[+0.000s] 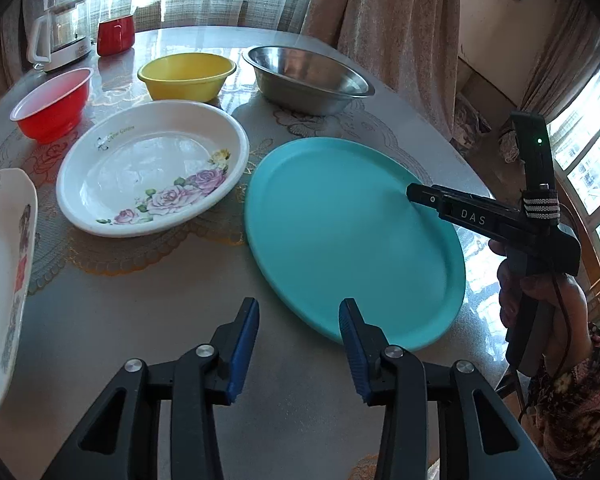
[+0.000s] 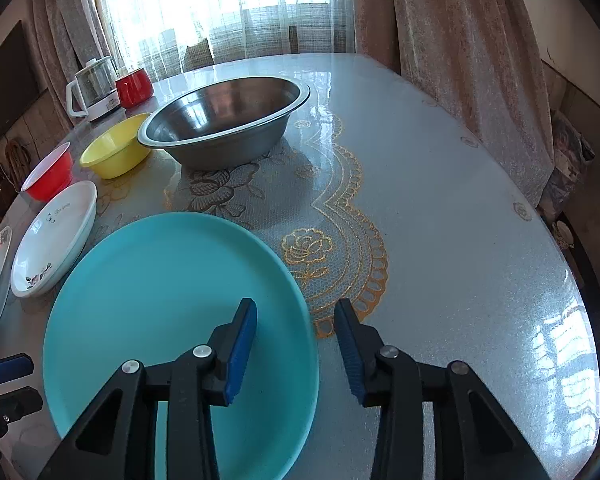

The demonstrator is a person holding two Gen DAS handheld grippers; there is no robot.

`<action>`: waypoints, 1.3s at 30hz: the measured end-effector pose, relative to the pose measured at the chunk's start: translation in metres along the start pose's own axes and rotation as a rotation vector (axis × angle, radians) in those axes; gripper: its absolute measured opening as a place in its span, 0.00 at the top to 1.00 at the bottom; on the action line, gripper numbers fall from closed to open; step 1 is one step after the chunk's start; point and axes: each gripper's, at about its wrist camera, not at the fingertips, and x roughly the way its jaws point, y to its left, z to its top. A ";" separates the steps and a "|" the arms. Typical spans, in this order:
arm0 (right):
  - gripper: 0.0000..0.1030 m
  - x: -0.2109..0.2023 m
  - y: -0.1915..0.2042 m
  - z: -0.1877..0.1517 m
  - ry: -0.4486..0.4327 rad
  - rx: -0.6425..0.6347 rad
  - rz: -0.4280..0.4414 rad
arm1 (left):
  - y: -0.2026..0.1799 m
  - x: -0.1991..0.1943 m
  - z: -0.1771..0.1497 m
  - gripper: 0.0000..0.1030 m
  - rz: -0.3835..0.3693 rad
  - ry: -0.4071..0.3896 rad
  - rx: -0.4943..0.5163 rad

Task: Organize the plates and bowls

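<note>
Nearest in both wrist views, each tool is seen with its blue pads parted and nothing pressed between them. The left tool (image 1: 299,312) is held over the near rim of the turquoise plate (image 1: 352,236), its right pad above the rim and its left pad above the bare worktop (image 1: 160,320). The right tool (image 2: 296,314) is set astride the plate's right rim, one pad over the plate and the other over the lace cloth. Neither is clenched on anything.

The step in hand is judged to be a two-sided pickup of the turquoise plate. It is done well if each rim is bitten at opposite sides, both tools are lowered until one pad slips under the lip, and the lift is kept level so the shallow plate is not tipped.

From the left view, the flowered plate (image 1: 152,168) is shown at 10 o'clock of the turquoise plate, just beside it, with another white dish (image 1: 4,280) at 9 o'clock. Farther off, a red bowl (image 1: 52,108), a yellow bowl (image 1: 186,76) and a steel bowl (image 1: 308,80) are lined up, then a kettle (image 1: 60,36) and a red pot (image 1: 116,36).

The left view alone shows the person's hand (image 1: 540,304) gripping the right tool's handle. The right view alone shows the bare worktop stretching away at 2 o'clock, where stacking room is judged to be found.
</note>
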 end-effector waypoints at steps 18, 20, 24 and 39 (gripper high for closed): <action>0.77 -0.016 0.012 -0.021 -0.021 0.013 0.049 | 0.006 0.001 -0.009 0.76 0.066 -0.035 0.055; 0.77 -0.019 0.016 -0.025 -0.018 0.021 0.059 | 0.008 -0.003 -0.014 0.76 0.075 -0.031 0.067; 0.77 -0.025 0.026 -0.034 -0.013 0.027 0.070 | 0.015 -0.012 -0.024 0.76 0.073 -0.024 0.074; 0.70 -0.038 0.036 -0.038 -0.033 0.085 0.061 | 0.034 -0.037 -0.040 0.71 -0.017 -0.029 0.003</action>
